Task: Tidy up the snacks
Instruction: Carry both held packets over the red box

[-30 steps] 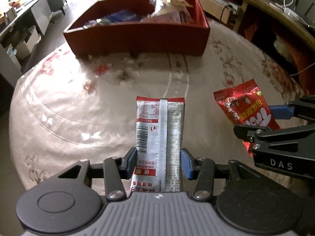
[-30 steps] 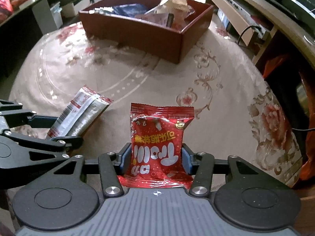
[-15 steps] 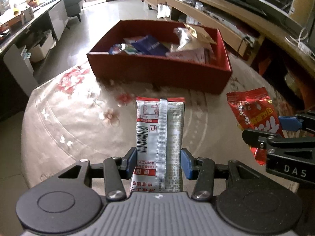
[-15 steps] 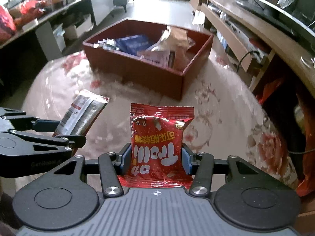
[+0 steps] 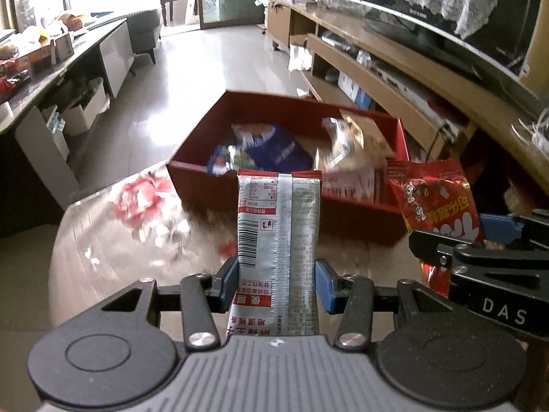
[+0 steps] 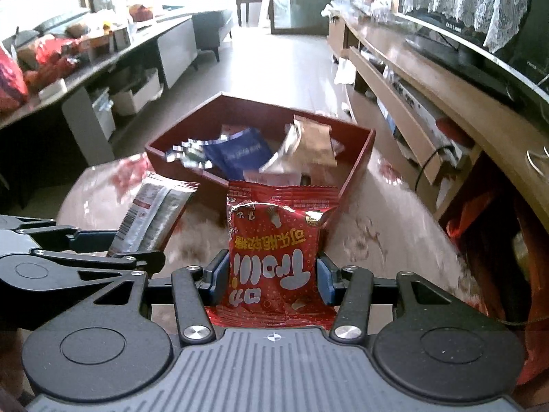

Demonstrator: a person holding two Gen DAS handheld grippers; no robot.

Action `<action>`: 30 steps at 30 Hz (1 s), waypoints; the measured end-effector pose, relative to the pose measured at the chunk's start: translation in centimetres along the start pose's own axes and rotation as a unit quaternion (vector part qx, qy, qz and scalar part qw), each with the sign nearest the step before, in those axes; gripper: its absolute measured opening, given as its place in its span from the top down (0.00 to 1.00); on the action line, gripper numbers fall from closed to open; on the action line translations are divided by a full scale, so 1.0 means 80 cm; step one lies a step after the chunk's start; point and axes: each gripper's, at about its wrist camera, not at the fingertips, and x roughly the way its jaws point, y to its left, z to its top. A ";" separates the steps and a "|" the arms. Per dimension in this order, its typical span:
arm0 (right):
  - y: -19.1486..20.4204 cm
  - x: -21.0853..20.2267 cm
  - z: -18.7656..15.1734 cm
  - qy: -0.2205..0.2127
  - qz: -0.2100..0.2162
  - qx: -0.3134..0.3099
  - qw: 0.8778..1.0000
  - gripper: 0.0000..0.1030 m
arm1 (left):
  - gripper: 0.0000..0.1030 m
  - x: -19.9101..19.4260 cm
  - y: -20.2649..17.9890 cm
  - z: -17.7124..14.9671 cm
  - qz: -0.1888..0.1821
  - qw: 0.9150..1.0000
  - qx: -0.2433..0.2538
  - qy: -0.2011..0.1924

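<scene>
Now carrying: left gripper [image 5: 276,283] clamped on silver-white foil sachet [image 5: 278,240], right gripper [image 6: 268,283] on red crinkly candy bag [image 6: 274,250]. Ahead, open red rectangular box [image 6: 357,168]; next, reach over rim, release.

The box [image 5: 274,185] stands on the desk [image 5: 103,267] at twelve o'clock, ahead of both packets, with several snack packs [image 6: 240,152] inside it; the silver sachet [image 5: 279,240] sits between the fingers of the left hand-held gripper [image 5: 276,283]; at its three o'clock, just beside, the candy bag [image 6: 274,250] sits in the right hand-held gripper [image 6: 267,279]; a long shelf unit [image 6: 429,113] runs past at two o'clock.
</scene>
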 end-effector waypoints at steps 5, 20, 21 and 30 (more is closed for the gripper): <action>-0.003 0.009 0.026 -0.016 0.001 0.011 1.000 0.43 | 0.51 0.012 0.001 0.031 0.006 1.000 -0.006 -0.012; -0.023 0.062 0.087 -0.028 -0.012 0.024 0.999 0.43 | 0.51 0.074 -0.006 0.104 0.037 0.999 0.004 -0.029; -0.024 0.067 0.090 -0.027 -0.013 0.023 0.999 0.43 | 0.51 0.079 -0.006 0.107 0.039 0.999 0.004 -0.028; -0.033 0.101 0.103 -0.016 -0.023 0.025 0.999 0.43 | 0.51 0.117 -0.013 0.130 0.057 0.998 0.013 -0.030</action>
